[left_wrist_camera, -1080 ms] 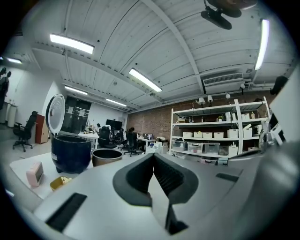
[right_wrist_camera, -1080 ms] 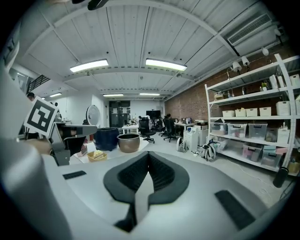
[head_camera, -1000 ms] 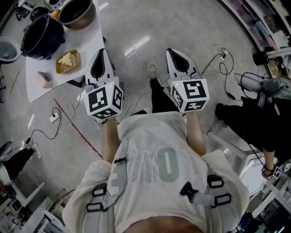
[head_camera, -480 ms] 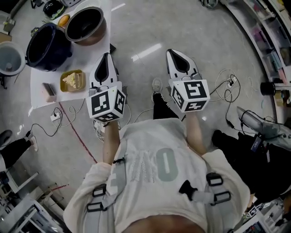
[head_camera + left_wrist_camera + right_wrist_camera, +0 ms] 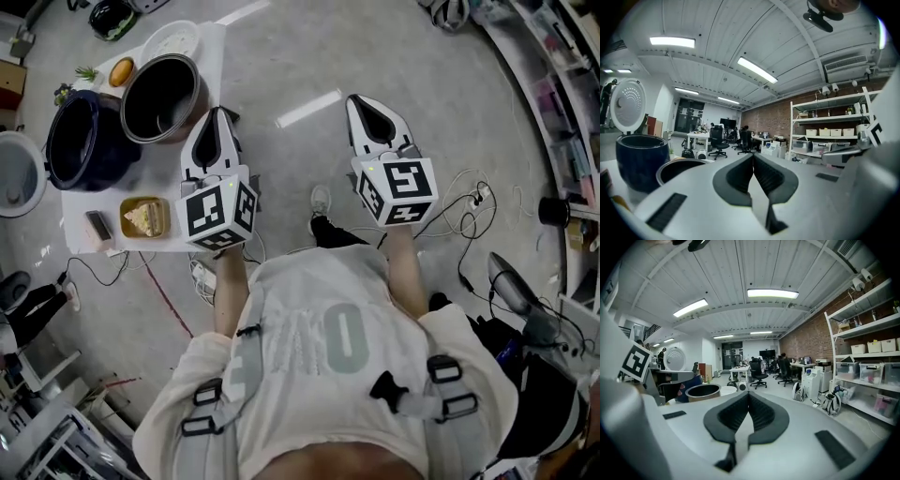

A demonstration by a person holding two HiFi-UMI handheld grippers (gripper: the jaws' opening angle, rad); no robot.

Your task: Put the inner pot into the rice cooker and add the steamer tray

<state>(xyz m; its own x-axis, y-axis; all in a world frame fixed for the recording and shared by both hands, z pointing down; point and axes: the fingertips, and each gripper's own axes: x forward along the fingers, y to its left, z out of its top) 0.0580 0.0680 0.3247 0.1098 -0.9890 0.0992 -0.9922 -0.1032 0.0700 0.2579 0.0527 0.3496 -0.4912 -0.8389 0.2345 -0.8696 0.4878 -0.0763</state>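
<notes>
1. Jaw state: the left gripper and the right gripper both have their jaws pressed together with nothing between them. Each gripper view shows the pads meeting, with only open room beyond.
2. Change over the last second: the table has slid from the top-left corner further down into the upper left of the head view, so the person has walked up to it. The inner pot, earlier cut off by the top edge, now shows whole.
3. Task items: the inner pot stands on the white cloth in the upper left, just right of the dark blue rice cooker and outside it. The cooker's lid is swung open at the far left edge. A white round dish above the pot is probably the steamer tray.
4. The left gripper's tip now sits just beside the pot's right rim. The right gripper hangs over bare floor at upper centre, well apart from the table.
5. Reading: the approach is nearly complete and no task step is done. Taking the pot's rim will call for opening the jaws first.
</notes>
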